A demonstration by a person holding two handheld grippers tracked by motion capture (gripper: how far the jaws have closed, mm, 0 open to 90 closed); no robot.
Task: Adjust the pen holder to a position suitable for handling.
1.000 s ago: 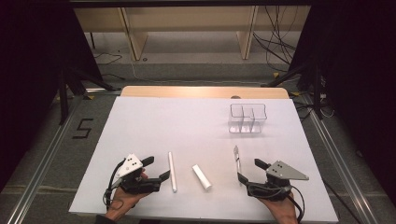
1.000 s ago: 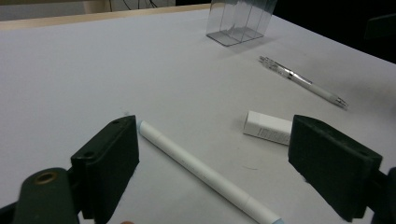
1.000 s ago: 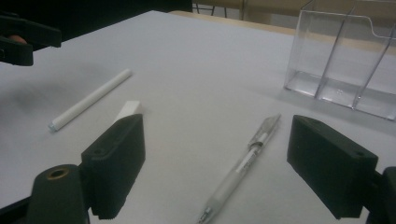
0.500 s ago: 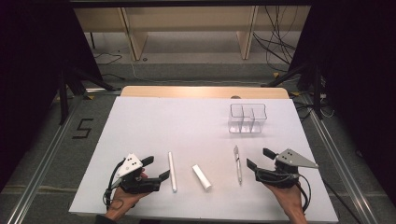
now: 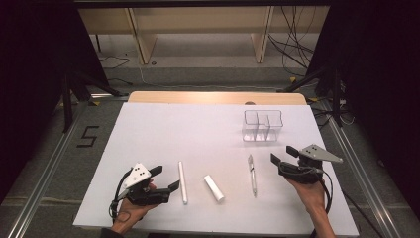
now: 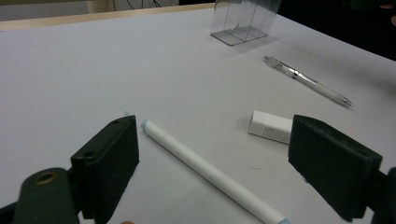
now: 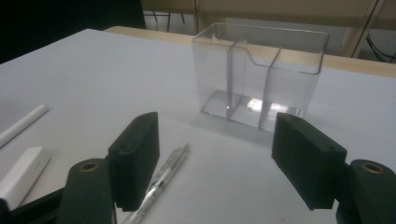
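A white marker (image 5: pixel 182 181) (image 6: pixel 205 172), a white eraser (image 5: pixel 214 188) (image 6: pixel 271 127) and a clear mechanical pen (image 5: pixel 252 173) (image 7: pixel 163 179) lie side by side on the white table (image 5: pixel 198 134). My left gripper (image 5: pixel 166 177) (image 6: pixel 215 135) rests open just left of the marker, whose near end lies between its jaws untouched. To the right of the pen, my right gripper (image 5: pixel 282 153) (image 7: pixel 217 126) is open and faces a clear divided holder (image 5: pixel 262 125) (image 7: pixel 259 70). Its jaws have just been closing a little, with nothing between them.
The holder stands empty at the back right of the table. A wooden strip (image 5: pixel 218 97) edges the far side. Metal rails (image 5: pixel 44 173) run along the floor on both sides, with cables (image 5: pixel 297 44) beyond.
My right gripper has moved right and farther away from the pen toward the holder, and its jaws stand slightly narrower. The left gripper and the three items have stayed put.
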